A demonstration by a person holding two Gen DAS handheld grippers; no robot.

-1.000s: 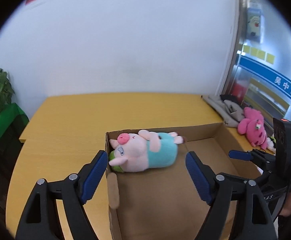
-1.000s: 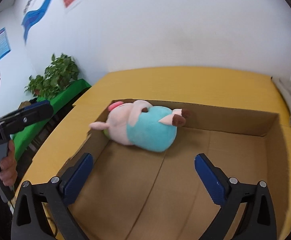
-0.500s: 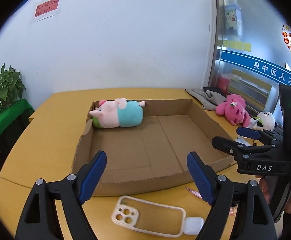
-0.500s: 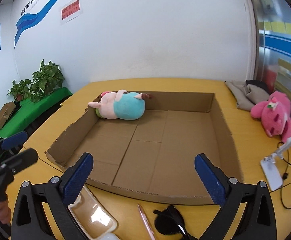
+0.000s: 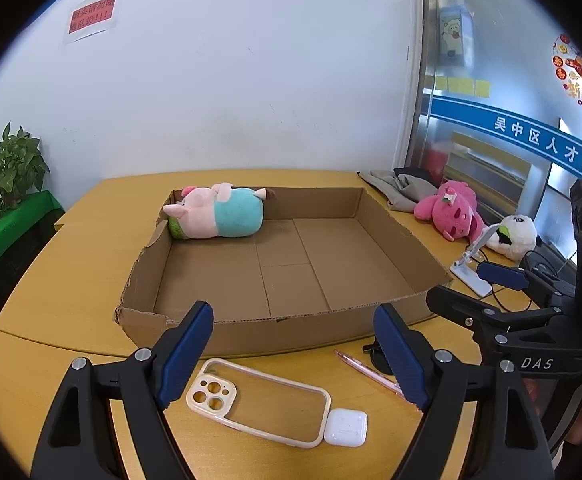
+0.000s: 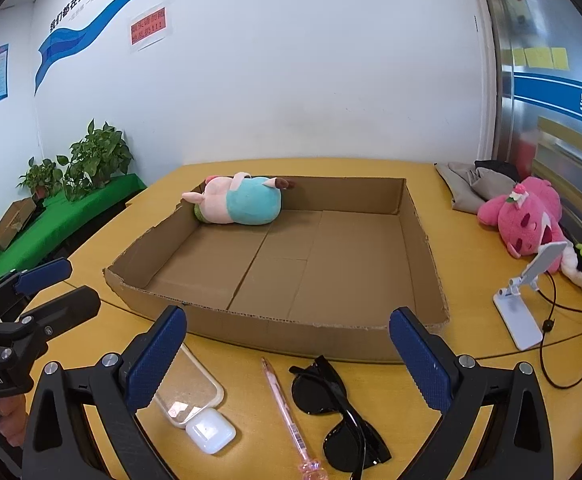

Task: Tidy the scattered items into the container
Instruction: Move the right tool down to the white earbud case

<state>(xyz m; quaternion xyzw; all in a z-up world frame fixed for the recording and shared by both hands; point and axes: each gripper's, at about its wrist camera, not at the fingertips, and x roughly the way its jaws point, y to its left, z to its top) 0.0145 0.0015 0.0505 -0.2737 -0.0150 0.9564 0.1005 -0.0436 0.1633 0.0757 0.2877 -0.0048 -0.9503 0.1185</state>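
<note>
My left gripper (image 5: 293, 354) is spread and empty over the phone case (image 5: 257, 402) and earbud case (image 5: 346, 428); my right gripper (image 6: 289, 358), spread too, over pen (image 6: 287, 412) and sunglasses (image 6: 337, 412). Cardboard box (image 6: 219, 322) just beyond. Risk: the flat case slips from the pads.

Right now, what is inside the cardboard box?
Only a plush pig lies inside the cardboard box, on its side in the far left corner against the walls. The rest of the floor shows bare. The strip just behind the near wall is hidden.

"DAS" on right gripper (image 5: 487, 292); "HAPPY" on glass sticker (image 5: 579, 76).
</note>
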